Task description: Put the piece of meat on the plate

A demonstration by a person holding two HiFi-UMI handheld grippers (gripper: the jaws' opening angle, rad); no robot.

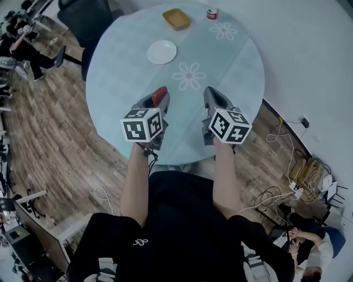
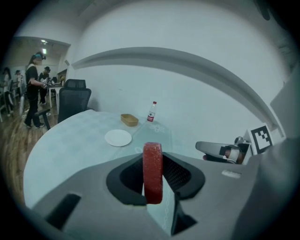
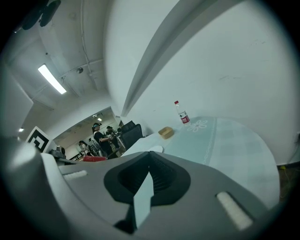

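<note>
A red, disc-shaped piece of meat stands on edge between the pads of my left gripper, which is shut on it. In the head view this gripper hangs over the near part of the round table, the meat showing red at its tip. The white plate lies empty farther out and slightly left; the same plate shows ahead in the left gripper view. My right gripper hovers beside the left one, its jaws together with nothing between them.
A tan tray and a small red-labelled bottle stand at the table's far edge. A dark office chair sits beyond the table at left. People are at left and lower right; cables lie on the wooden floor.
</note>
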